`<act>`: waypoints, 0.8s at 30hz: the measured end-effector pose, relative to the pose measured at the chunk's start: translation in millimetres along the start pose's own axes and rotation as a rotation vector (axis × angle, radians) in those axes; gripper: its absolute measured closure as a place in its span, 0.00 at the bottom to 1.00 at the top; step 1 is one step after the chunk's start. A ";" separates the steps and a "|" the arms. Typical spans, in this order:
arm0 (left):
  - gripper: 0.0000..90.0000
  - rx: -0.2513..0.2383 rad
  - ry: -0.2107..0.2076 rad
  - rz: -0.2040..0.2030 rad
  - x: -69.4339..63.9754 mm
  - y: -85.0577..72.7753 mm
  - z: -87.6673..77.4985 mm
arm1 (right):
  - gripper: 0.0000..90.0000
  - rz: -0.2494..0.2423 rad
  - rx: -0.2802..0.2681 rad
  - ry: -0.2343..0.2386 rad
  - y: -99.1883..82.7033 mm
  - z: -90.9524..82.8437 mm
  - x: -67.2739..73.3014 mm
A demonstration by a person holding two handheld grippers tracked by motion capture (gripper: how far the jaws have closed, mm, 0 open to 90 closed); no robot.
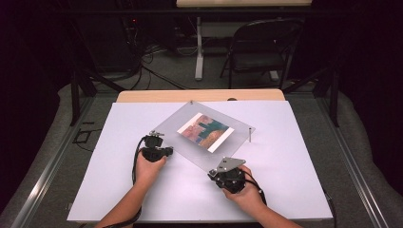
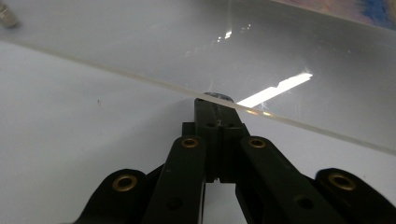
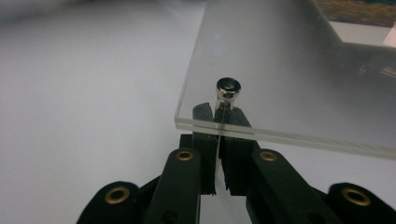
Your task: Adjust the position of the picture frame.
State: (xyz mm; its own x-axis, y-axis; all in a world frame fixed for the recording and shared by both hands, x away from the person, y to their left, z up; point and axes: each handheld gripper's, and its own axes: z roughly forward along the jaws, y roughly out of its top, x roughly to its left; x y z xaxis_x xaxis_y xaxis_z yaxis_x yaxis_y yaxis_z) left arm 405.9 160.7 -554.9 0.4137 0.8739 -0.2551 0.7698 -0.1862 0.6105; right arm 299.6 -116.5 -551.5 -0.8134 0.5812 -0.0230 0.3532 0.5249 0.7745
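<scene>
A clear acrylic picture frame (image 1: 190, 118) lies turned like a diamond on the white table sheet (image 1: 119, 180), with a colourful print (image 1: 205, 131) sandwiched in it. Short metal posts stand at its corners. My left gripper (image 1: 154, 138) is at the frame's left corner. In the left gripper view its jaws (image 2: 215, 106) are together under the acrylic edge (image 2: 140, 78), at a metal post cap (image 2: 218, 96). My right gripper (image 1: 217, 171) is at the near corner. There its jaws (image 3: 218, 119) are shut on the corner post (image 3: 228, 89) that passes through the acrylic plate (image 3: 280, 70).
Another metal post (image 1: 250, 134) stands at the frame's right corner and one (image 1: 191, 101) at the far corner. The wooden table edge (image 1: 199, 95) runs behind the sheet. A folding chair (image 1: 259, 47) and cables are on the floor beyond.
</scene>
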 end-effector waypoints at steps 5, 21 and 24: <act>1.00 -0.002 0.006 -0.016 2.9 14.3 10.5 | 0.95 0.017 -0.007 0.004 6.6 9.5 16.4; 0.99 -0.053 -0.005 -0.093 13.4 24.1 20.0 | 0.81 0.033 -0.018 -0.025 22.6 32.3 36.0; 0.92 -0.072 -0.019 -0.101 12.0 14.8 10.7 | 0.68 0.034 -0.018 -0.034 18.1 25.8 37.7</act>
State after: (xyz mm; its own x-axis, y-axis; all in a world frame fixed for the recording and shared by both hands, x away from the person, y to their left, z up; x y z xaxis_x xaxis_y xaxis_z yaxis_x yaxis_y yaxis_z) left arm 427.5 163.6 -557.0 0.3455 0.8779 -0.3316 0.7715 -0.0645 0.6330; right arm 287.3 -69.1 -554.7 -0.7848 0.6195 -0.0173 0.3719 0.4931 0.7865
